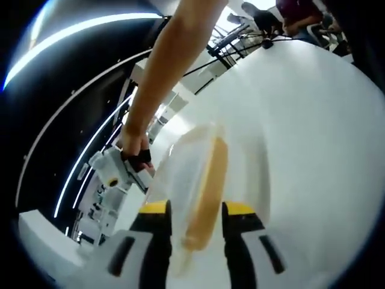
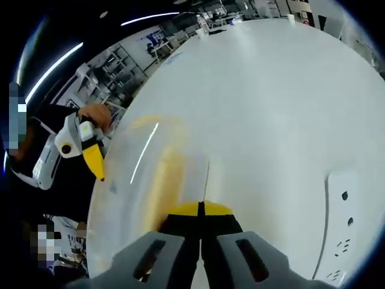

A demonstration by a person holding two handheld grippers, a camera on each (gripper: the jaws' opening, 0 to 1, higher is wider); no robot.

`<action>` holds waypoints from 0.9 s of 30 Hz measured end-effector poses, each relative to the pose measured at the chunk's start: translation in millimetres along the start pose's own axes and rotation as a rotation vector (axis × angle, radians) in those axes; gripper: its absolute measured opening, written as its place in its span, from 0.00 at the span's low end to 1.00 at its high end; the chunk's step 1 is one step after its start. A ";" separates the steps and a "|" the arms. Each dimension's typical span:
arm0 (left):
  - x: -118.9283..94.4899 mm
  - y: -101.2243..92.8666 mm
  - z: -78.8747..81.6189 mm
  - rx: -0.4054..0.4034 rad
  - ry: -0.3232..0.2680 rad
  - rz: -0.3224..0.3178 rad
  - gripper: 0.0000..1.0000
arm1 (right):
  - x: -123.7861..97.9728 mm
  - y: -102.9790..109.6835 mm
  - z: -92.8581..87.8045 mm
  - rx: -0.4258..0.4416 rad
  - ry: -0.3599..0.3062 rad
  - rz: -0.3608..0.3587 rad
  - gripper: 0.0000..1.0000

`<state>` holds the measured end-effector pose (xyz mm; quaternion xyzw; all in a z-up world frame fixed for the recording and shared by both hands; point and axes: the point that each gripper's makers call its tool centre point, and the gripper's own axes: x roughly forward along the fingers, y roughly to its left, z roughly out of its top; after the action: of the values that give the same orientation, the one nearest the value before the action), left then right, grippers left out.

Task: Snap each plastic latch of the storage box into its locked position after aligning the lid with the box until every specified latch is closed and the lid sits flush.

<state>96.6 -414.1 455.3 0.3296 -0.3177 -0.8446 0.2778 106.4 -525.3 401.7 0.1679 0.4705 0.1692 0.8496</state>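
A clear plastic storage box (image 1: 180,162) lies blurred on the white table (image 1: 313,120). Its yellow latch (image 1: 207,186) runs up between the jaws of my left gripper (image 1: 198,209), which stands open around it. A person's hand holds my right gripper (image 1: 139,161) at the box's left side. In the right gripper view the box (image 2: 129,186) and a yellow latch (image 2: 162,186) lie just ahead of my right gripper (image 2: 200,211). Its yellow tips are shut together at the lid's edge, and I cannot tell if anything is between them. My left gripper (image 2: 95,162) shows beyond the box.
A white power strip (image 2: 344,229) lies on the table (image 2: 271,90) to the right. Shelving and equipment (image 2: 120,66) stand past the table's edge. People (image 1: 295,15) are at the far side of the table. A bare forearm (image 1: 162,66) crosses the left gripper view.
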 end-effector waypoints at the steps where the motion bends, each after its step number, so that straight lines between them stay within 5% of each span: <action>1: 0.6 0.8 0.3 -0.001 -0.003 -0.001 0.32 | 0.7 0.4 -0.2 0.003 -0.003 -0.002 0.00; 6: 2.3 4.6 3.8 -0.015 -0.015 0.003 0.32 | -0.5 -2.3 3.6 -0.037 -0.032 -0.031 0.00; 8: 1.7 6.7 5.6 -0.046 -0.025 0.007 0.32 | -3.6 -3.5 9.8 -0.166 -0.074 -0.044 0.00; 14: 1.0 8.5 8.3 -0.064 -0.032 0.008 0.30 | -23.9 -10.8 27.5 -0.244 -0.152 -0.200 0.01; 20: -10.8 10.2 14.7 -0.137 -0.097 0.014 0.23 | -55.2 -10.6 45.0 -0.278 -0.252 -0.410 0.07; 24: -27.4 21.9 16.2 -0.193 -0.145 0.050 0.27 | -78.5 -5.8 46.4 -0.286 -0.307 -0.568 0.16; 27: -40.4 28.9 15.0 -0.318 -0.192 0.063 0.30 | -100.9 9.0 44.0 -0.268 -0.395 -0.684 0.19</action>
<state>118.5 -399.9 500.2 0.1892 -0.2154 -0.9026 0.3212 92.5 -567.8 502.7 -0.0807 0.3010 -0.0985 0.9451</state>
